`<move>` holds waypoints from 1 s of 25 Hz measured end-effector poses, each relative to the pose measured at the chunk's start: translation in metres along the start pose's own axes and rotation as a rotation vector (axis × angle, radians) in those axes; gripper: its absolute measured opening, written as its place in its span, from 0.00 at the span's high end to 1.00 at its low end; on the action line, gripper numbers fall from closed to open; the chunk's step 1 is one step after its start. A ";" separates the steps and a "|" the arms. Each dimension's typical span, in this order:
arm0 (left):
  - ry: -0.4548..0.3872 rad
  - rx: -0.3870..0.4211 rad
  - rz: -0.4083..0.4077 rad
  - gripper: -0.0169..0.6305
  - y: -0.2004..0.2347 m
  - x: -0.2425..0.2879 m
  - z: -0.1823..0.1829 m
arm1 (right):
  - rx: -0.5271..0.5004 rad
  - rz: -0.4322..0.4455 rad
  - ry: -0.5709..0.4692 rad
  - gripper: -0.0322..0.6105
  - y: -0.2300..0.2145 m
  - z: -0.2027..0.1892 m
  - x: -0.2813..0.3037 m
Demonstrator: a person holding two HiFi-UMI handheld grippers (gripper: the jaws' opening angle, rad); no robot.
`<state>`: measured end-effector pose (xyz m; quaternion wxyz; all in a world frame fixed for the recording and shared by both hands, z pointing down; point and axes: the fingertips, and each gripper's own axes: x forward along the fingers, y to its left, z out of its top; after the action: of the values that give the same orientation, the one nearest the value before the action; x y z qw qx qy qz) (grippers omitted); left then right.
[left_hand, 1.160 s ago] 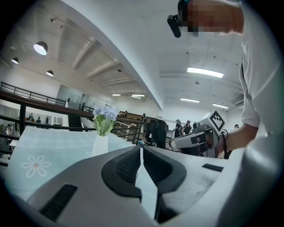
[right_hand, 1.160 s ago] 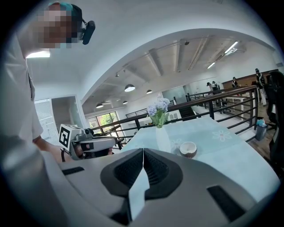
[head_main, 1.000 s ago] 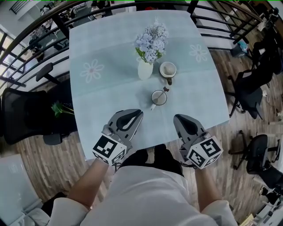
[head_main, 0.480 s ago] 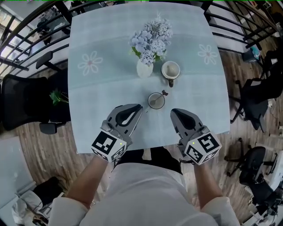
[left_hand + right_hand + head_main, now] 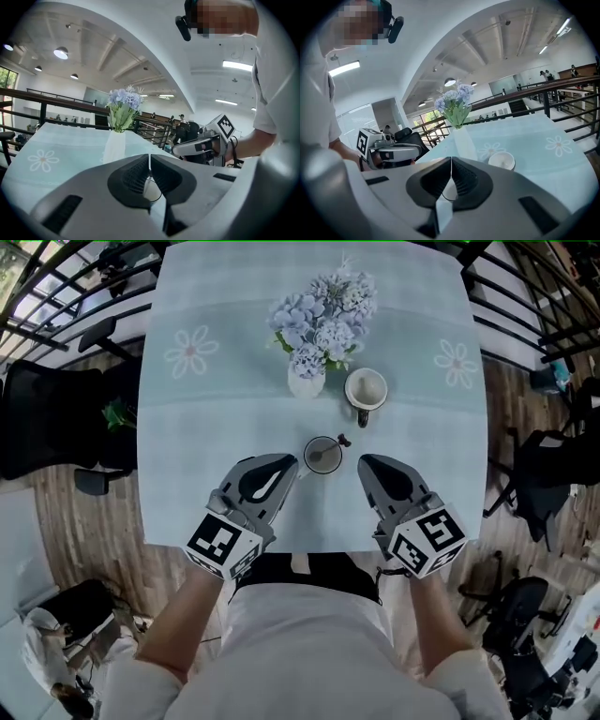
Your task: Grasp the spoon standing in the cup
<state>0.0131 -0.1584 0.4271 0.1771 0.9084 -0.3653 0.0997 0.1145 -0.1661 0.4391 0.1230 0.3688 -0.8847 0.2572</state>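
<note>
A small cup (image 5: 322, 455) stands near the table's front edge with a dark-ended spoon (image 5: 342, 440) leaning out over its right rim. My left gripper (image 5: 291, 462) sits just left of the cup, shut and empty. My right gripper (image 5: 365, 462) is just right of the cup, also shut with nothing in it. In the left gripper view the jaws meet at the tip (image 5: 150, 157) and the cup (image 5: 153, 188) shows through the gap below. The right gripper view shows the same: closed tips (image 5: 451, 160) above the cup (image 5: 449, 190).
A white vase of pale blue flowers (image 5: 307, 381) stands behind the cup, and a second white mug (image 5: 366, 390) to its right. The table (image 5: 206, 446) wears a light blue cloth with flower prints. Black railings and office chairs (image 5: 47, 418) surround it.
Both grippers have moved forward and now flank the cup closely. The head view has shifted, so the table sits lower and more central in the picture.
</note>
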 end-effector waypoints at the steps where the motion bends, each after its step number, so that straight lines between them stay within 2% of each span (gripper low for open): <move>1: 0.001 -0.005 0.011 0.93 0.000 0.001 -0.001 | 0.000 0.006 0.004 0.92 -0.003 -0.001 0.002; 8: 0.015 -0.036 0.066 0.93 0.007 0.006 -0.016 | -0.013 0.031 0.029 0.92 -0.022 -0.006 0.021; 16: 0.024 -0.059 0.086 0.93 0.014 0.010 -0.031 | -0.025 0.071 0.060 0.92 -0.029 -0.013 0.042; 25: 0.029 -0.083 0.095 0.93 0.019 0.008 -0.043 | -0.017 0.071 0.074 0.92 -0.036 -0.021 0.055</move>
<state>0.0035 -0.1587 0.4738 0.2150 0.8804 -0.4093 0.1059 0.1025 -0.2085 0.4924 0.1493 0.3263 -0.8943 0.2675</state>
